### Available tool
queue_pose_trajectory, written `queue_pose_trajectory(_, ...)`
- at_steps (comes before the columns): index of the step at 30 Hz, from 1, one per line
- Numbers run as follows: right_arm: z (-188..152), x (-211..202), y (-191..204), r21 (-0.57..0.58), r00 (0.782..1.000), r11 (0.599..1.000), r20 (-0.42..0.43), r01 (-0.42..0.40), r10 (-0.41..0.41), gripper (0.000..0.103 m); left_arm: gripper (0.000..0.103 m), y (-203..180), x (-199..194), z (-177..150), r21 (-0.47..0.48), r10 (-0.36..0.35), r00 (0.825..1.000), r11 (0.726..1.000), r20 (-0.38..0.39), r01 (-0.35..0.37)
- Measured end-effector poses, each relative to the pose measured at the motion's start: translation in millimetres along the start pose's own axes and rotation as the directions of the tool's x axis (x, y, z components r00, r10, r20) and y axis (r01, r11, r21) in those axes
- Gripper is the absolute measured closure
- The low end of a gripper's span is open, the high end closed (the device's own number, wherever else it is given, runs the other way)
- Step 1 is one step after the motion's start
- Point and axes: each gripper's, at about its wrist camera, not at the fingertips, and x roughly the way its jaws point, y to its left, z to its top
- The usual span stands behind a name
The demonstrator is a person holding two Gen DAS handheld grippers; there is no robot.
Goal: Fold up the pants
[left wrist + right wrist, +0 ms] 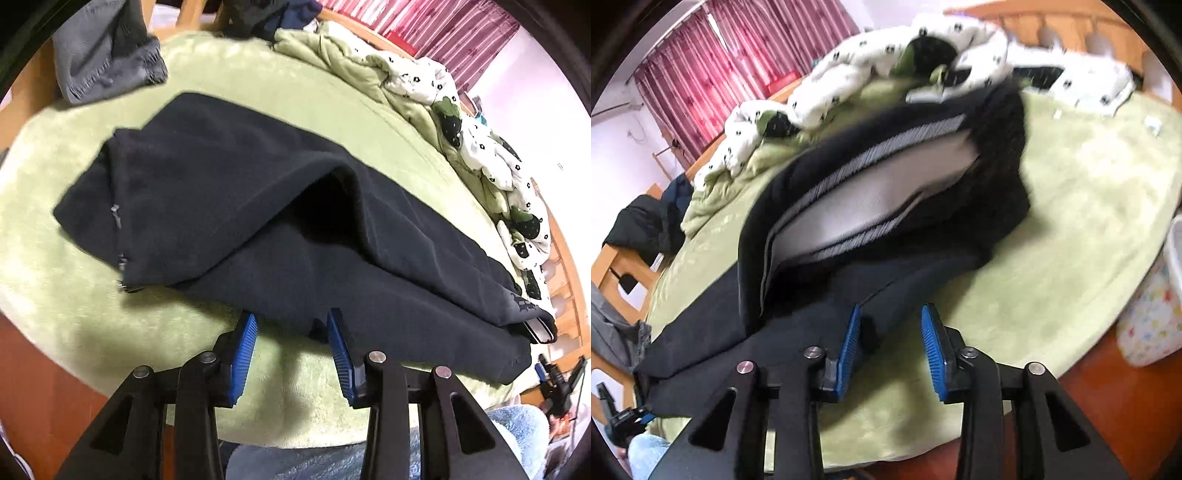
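On the green blanket [74, 295] the dark pants [258, 221] lay half folded, both the left gripper [291, 325] and right gripper [891, 321] open and empty, so the loose, bulging top layer risked sliding apart

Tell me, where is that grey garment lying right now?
In the left wrist view the grey garment lies at the upper left edge of the green blanket, beyond the black pants.

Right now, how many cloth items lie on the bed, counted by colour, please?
Black: 1, the pants, spread on the bed.
Grey: 1, a garment at the far edge.
Green: 1, the blanket covering the bed.
White with dark print: 1, a bunched quilt.
Total: 4
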Motion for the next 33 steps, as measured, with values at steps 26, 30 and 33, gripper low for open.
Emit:
queue_pose_trajectory(26, 151.5, 148.0, 66.1, 0.09, 0.997, 0.994, 0.05, -0.069, 0.064, 0.041, 0.066, -8.6, 47.7, 119.0, -0.017, 0.177, 0.974, 0.984, 0.143, -0.177)
queue_pose_trajectory(30, 152.8, 147.5, 81.3, 0.091, 0.992, 0.989, 0.052, -0.116, 0.111, 0.041, 0.066, -22.2, 62.9, 143.5, -0.005, 0.17, 0.972, 0.985, 0.162, -0.171)
queue_pose_trajectory(33, 145.2, 144.6, 92.7, 0.045, 0.994, 0.993, 0.03, -0.11, 0.109, 0.041, 0.066, -27.7, 65.2, 147.0, -0.023, 0.133, 0.977, 0.991, 0.165, -0.131)
